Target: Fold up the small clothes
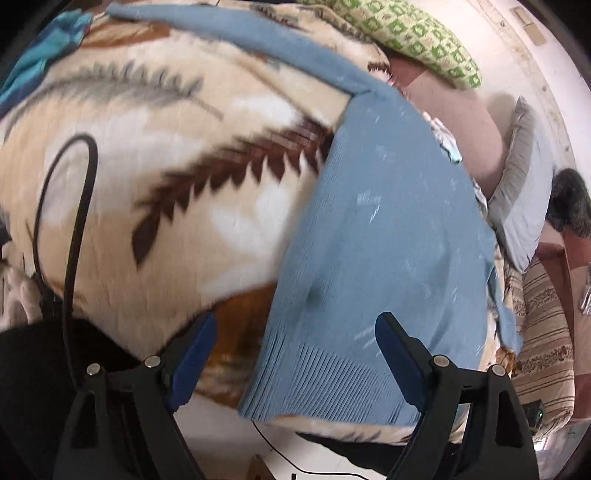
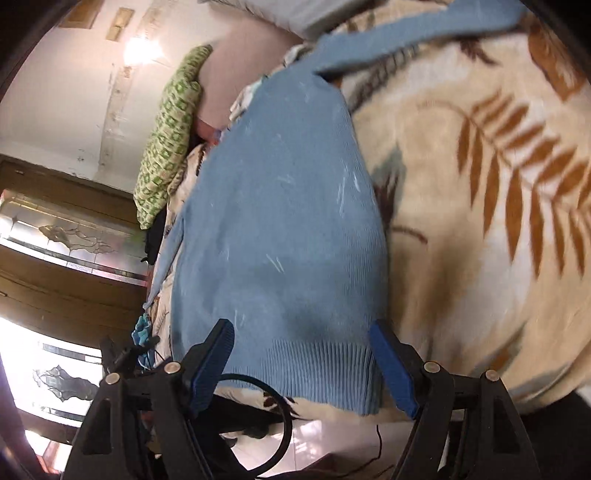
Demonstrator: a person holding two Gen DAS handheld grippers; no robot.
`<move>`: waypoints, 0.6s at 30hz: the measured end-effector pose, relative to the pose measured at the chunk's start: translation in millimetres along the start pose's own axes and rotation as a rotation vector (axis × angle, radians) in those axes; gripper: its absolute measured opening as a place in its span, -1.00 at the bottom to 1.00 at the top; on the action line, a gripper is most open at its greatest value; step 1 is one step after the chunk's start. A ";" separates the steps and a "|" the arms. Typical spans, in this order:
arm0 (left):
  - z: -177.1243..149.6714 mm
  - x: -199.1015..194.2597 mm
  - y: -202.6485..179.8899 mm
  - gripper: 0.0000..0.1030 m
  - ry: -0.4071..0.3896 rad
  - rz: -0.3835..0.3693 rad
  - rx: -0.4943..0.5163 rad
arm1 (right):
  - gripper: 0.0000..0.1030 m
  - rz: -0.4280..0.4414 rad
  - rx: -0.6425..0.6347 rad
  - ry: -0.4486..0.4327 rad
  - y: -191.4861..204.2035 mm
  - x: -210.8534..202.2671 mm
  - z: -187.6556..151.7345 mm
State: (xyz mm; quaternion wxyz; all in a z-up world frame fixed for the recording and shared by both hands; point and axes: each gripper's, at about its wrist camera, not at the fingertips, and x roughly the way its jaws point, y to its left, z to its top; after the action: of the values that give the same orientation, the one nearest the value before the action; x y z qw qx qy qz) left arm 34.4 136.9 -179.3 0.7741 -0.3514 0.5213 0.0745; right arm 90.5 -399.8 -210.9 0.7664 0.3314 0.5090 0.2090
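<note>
cream leaf-print blanket (image 1: 147, 192) covers the bed. blue knit sweater (image 1: 388, 236) lies flat on the blanket, ribbed hem at the blanket's near edge, one sleeve stretched out across it. green patterned pillow (image 1: 417, 33) beyond the sweater. left gripper (image 1: 295, 362) and right gripper (image 2: 304, 363) both wide open over the hem, holding nothing.

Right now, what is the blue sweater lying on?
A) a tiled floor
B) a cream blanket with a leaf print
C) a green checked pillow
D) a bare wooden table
B: the blue sweater is spread flat on the cream leaf-print blanket.
</note>
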 end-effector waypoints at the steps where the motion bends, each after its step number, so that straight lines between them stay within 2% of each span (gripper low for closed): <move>1: -4.8 3.7 -0.4 0.70 0.016 0.009 0.000 | 0.53 0.008 0.008 0.008 0.2 3.8 -2.0; 4: -12.8 11.1 -2.1 0.70 0.045 -0.002 0.000 | 0.53 0.024 0.021 0.034 2.0 16.1 -8.1; 6: -15.4 12.0 -4.3 0.70 0.053 -0.011 -0.002 | 0.53 0.004 0.026 0.050 4.0 22.7 -11.5; 11: -2.9 -7.0 -2.7 0.70 -0.018 -0.051 -0.018 | 0.53 0.008 0.042 -0.015 1.5 3.4 -12.8; 14: 16.6 -17.7 9.5 0.70 -0.068 -0.119 -0.097 | 0.53 0.054 0.086 -0.148 -10.3 -27.0 7.0; 17: 38.5 -19.5 22.9 0.70 -0.093 -0.150 -0.157 | 0.53 0.114 0.197 -0.345 -36.7 -65.7 49.6; 18: 44.1 -20.1 27.6 0.70 -0.101 -0.155 -0.176 | 0.53 0.121 0.265 -0.436 -53.1 -82.2 70.5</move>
State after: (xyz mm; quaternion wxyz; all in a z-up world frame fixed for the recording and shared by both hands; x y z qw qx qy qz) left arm 45.4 189.8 -165.6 0.7689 -0.4532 0.4443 0.0775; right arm 121.9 -511.5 -177.9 0.7941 0.4959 0.3340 0.1093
